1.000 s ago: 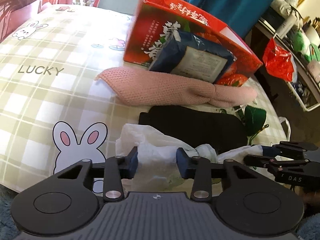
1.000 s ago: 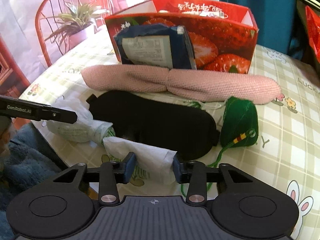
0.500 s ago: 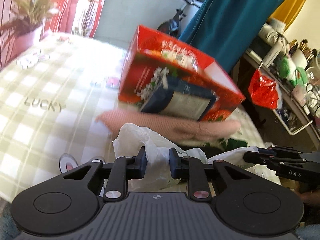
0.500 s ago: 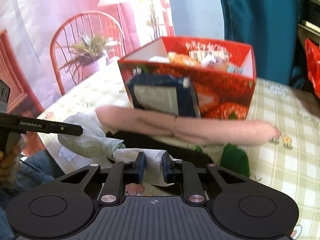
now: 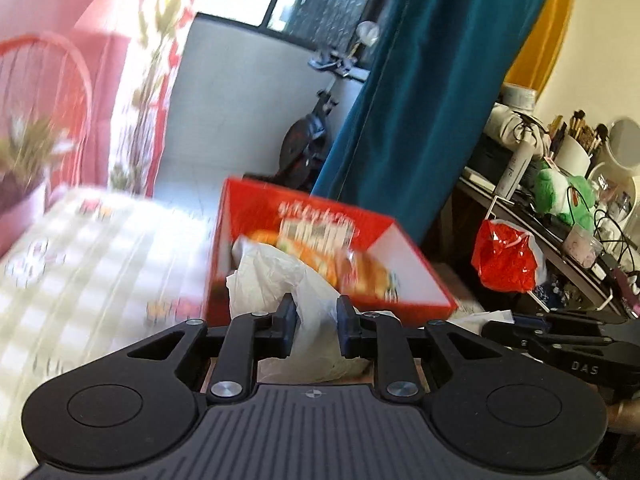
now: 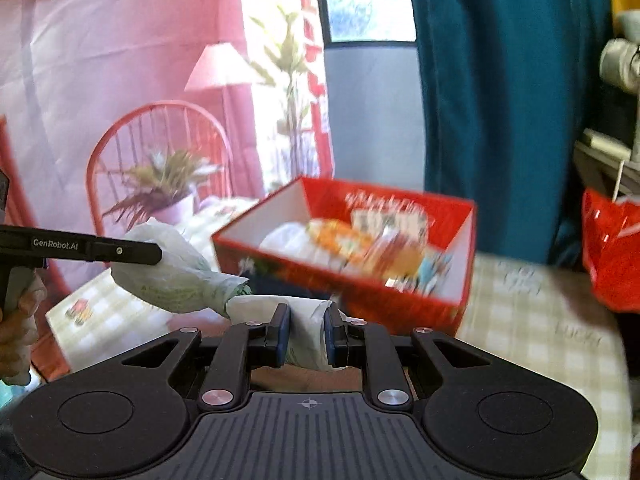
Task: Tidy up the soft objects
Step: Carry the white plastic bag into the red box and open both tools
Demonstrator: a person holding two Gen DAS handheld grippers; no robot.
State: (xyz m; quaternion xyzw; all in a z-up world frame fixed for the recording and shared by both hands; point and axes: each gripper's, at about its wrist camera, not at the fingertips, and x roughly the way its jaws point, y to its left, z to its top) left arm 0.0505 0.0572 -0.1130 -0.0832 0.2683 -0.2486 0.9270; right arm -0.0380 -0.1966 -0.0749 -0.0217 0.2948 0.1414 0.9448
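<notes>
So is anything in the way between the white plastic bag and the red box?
Nothing visible blocks it. Both grippers, left and right, pinch the white plastic bag in the air just in front of the red box. The box is open on top, though snack packets already lie inside.

Checked tablecloth (image 6: 532,308) under red box (image 6: 404,300)

Crumpled white plastic bag (image 5: 280,280), faintly green-printed, stretched in mid-air before the open red strawberry box (image 6: 400,280) holding blurred, colourful packets.
</notes>
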